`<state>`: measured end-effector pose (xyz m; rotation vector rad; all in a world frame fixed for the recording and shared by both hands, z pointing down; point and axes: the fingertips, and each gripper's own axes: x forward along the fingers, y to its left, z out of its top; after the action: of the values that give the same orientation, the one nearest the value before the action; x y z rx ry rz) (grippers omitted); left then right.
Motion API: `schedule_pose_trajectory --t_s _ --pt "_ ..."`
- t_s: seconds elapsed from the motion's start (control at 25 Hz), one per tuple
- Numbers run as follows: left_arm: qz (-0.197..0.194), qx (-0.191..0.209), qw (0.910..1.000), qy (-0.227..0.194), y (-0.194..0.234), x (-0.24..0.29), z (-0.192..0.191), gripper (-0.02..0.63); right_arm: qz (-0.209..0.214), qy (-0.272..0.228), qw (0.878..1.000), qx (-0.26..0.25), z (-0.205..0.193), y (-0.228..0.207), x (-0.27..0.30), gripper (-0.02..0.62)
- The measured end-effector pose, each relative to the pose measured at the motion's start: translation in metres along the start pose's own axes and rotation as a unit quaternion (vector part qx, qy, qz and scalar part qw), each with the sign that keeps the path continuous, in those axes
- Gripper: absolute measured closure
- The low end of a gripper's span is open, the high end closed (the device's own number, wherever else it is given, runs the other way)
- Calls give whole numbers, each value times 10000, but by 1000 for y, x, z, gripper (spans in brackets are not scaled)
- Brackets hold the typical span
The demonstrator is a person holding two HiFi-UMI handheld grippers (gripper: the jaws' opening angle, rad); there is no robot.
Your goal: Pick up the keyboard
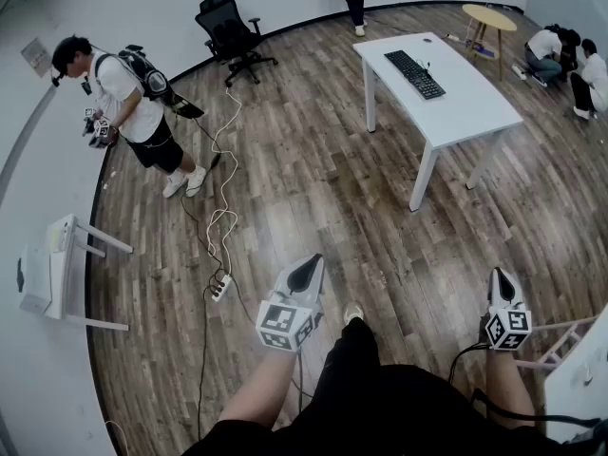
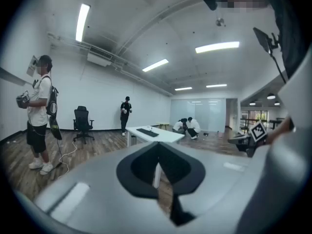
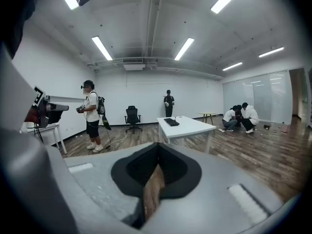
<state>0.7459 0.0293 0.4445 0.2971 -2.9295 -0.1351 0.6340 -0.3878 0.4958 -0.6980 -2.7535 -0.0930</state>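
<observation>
A black keyboard lies on a white table far across the wooden floor; it also shows small in the left gripper view as the keyboard and in the right gripper view as the keyboard. My left gripper is held low in front of my body, jaws shut and empty. My right gripper is held at the right, also shut with nothing in it. Both are several steps away from the table.
A person with a backpack stands at the left near a white cable and power strip on the floor. A black office chair is by the far wall. Two people crouch at the far right beside a round wooden table. White furniture stands at the left.
</observation>
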Motion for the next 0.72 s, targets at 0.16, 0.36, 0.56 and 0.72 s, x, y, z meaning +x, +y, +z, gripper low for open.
schedule_pose_trajectory --t_s 0.16,0.36,0.56,0.72 --pt "-179 124 9998 -10 35 26 24 604 202 101 9997 -10 15 39 47 594" --pt "-341 -200 9985 -375 86 68 46 603 236 36 9985 486 35 59 126 594" --pt "-336 -93 9994 -62 126 99 30 604 334 365 9975 510 14 87 168 594" --pt "-322 -94 9994 -97 148 119 37 604 278 342 9977 516 22 86 195 594"
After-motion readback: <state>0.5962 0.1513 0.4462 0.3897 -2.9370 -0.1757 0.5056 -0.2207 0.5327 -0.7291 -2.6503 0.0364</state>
